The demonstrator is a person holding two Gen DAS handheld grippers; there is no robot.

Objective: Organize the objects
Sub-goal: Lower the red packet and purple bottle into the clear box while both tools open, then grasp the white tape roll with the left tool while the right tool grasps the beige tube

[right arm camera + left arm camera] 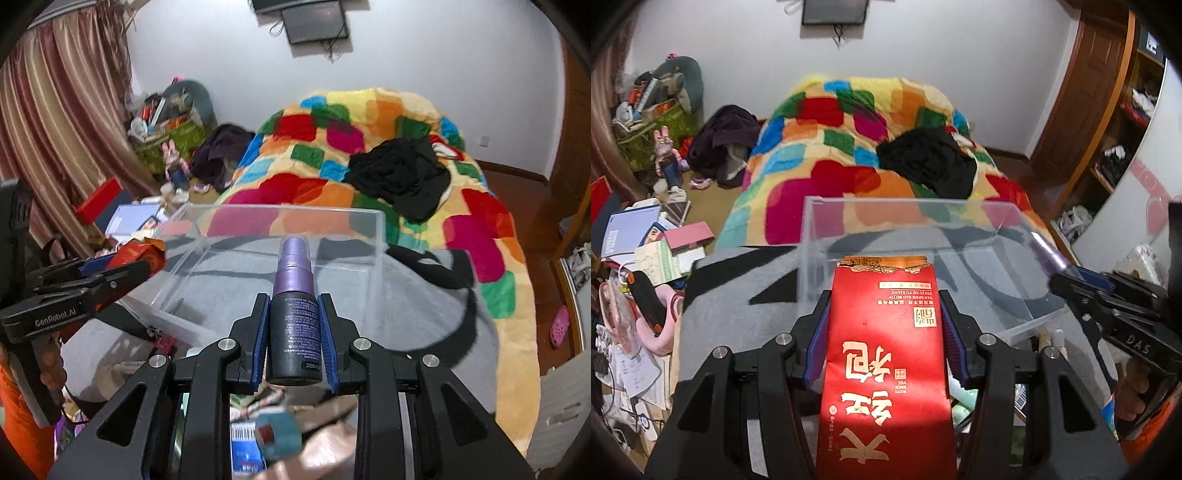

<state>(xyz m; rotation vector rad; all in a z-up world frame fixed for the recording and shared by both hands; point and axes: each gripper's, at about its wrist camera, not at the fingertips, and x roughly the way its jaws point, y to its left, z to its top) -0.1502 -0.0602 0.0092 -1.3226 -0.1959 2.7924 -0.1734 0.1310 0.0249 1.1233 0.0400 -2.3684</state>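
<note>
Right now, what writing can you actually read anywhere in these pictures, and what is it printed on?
"DAS": right gripper.
"GenRobot.AI": left gripper.
"YAN SHEN DAO BU JIN", "PIN JU GU YU XIANG", "ROCK TEA", upside down, plus large gold Chinese characters: red packet.
Fine print on the spray bottle: too small, apart from a date starting "202".

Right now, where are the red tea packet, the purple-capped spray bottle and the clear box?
red tea packet (884, 354): left wrist view, middle of its printed face.
spray bottle (295, 328): right wrist view, dark label on its body.
clear box (280, 214): right wrist view, far wall near the rim.
</note>
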